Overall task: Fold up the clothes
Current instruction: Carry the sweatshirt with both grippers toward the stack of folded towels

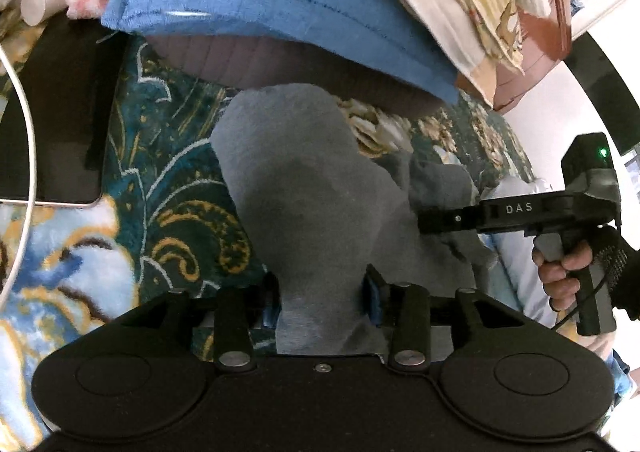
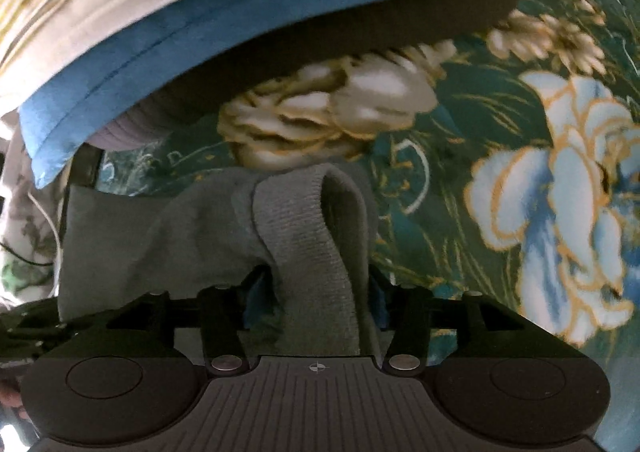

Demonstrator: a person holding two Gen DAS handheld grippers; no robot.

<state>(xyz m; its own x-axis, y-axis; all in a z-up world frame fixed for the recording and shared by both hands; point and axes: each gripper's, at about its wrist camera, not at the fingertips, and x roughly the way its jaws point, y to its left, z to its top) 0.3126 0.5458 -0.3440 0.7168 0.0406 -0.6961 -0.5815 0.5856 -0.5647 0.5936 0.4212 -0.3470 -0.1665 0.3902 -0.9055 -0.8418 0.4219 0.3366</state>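
Note:
A grey sock (image 1: 296,188) hangs stretched between both grippers above a floral teal blanket (image 1: 172,180). My left gripper (image 1: 322,292) is shut on the sock's toe end, which bunches between the fingers. My right gripper (image 2: 316,292) is shut on the ribbed cuff end (image 2: 308,220) of the same sock (image 2: 168,228). In the left wrist view the right gripper (image 1: 424,222) comes in from the right, its tip buried in the grey fabric, with a hand on its handle.
A stack of folded items lies at the back: a blue towel (image 1: 260,4) over a dark quilted piece (image 1: 256,56), also in the right wrist view (image 2: 240,28). A dark laptop-like slab (image 1: 56,120) and white cable (image 1: 28,124) lie left.

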